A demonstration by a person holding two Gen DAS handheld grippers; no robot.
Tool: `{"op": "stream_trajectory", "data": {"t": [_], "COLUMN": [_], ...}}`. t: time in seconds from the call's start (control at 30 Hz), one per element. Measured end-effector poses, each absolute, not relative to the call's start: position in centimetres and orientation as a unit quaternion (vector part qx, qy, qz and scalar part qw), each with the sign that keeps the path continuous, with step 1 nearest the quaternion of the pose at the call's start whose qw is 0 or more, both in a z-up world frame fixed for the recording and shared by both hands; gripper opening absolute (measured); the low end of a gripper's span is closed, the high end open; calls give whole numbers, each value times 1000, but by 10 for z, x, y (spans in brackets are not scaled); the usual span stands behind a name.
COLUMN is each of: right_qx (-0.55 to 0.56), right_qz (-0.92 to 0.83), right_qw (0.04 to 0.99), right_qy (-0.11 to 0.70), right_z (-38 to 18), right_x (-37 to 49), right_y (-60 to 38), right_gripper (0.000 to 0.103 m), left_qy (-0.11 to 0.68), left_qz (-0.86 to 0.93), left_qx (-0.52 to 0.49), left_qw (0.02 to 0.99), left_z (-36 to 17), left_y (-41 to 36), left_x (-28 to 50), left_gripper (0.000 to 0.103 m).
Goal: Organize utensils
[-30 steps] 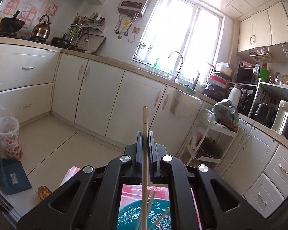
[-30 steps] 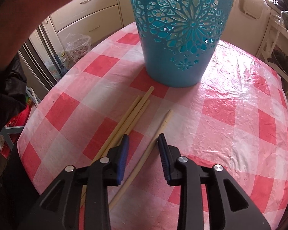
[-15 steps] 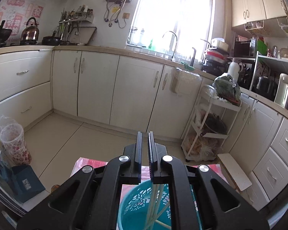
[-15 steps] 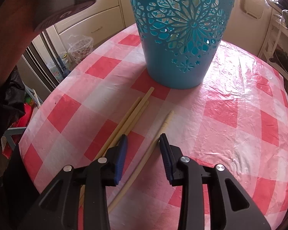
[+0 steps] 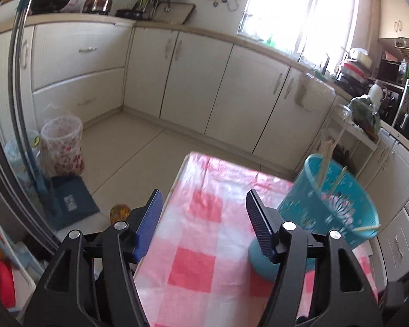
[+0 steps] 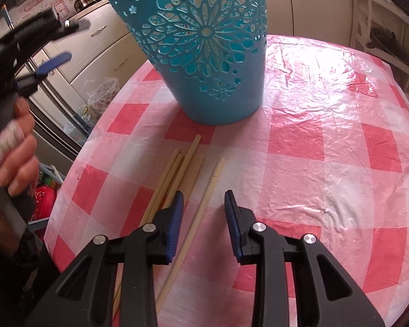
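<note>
Right wrist view: right gripper (image 6: 201, 209) low over the checked tablecloth (image 6: 340, 163), jaws moderately apart and holding nothing, straddling the single pale chopstick (image 6: 204, 204) lying apart from the rest. Just left of it, a bundle of chopsticks (image 6: 174, 174) lying side by side, tips pointing toward the far teal openwork basket (image 6: 207, 49), which stands upright near the far-left part of the table. Left gripper (image 6: 54, 43) visible at the upper left, raised off the table, held in a hand (image 6: 13, 147) with a bandaged finger.

Left wrist view: left gripper (image 5: 203, 212) spread wide, empty, hanging above the near-left table edge. Teal basket (image 5: 338, 207) to the right, several chopsticks (image 5: 327, 158) already standing in it, one tip poking out over the rim at the lower right.

Likely step in hand: closing on the lone chopstick for transfer to the basket. Risks from here: left pad (image 6: 176, 218) sits close to the bundle, so a slightly skewed closure could nudge or catch a neighbouring stick; thin round stick on slick plastic cloth may roll or pivot out of a pinch taken too shallow; pressing too low could snag and drag the cloth; a grip far from the middle could let the stick swing and strike the basket rim, perhaps tipping this light basket.
</note>
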State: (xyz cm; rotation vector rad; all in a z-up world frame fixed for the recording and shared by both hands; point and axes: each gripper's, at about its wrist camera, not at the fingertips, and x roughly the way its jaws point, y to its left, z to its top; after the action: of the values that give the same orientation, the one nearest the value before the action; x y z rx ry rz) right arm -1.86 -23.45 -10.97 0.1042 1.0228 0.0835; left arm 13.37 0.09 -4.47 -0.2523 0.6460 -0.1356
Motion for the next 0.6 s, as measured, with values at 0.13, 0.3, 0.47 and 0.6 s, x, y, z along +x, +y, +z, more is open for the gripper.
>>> {"op": "stream_trajectory", "data": {"t": [0.13,0.3,0.47,0.6], "right_qx": [16,68,54,90], "right_qz": [2,-7,-17,-19], "right_qw": [879,876,878,877], "right_qy": [477,478,475,472], "right_z": [-112,-112,-112,-113], "right_x": [-17,-19,-22,-23], "right_y": [-223,-233,-229,-237], "right_gripper": [27,22,19,19], "left_qy": [367,400,398,400], "left_qz": [-62,-68,-68,-73], "left_qx": [-143,-158,-167,-177], "left_qw": [917,900,899,896], "left_z": [-88,-118,-121,-121], "left_y": [12,15,19,21], "left_x": [130,127,127,127], "left_gripper": [60,61,64,64]}}
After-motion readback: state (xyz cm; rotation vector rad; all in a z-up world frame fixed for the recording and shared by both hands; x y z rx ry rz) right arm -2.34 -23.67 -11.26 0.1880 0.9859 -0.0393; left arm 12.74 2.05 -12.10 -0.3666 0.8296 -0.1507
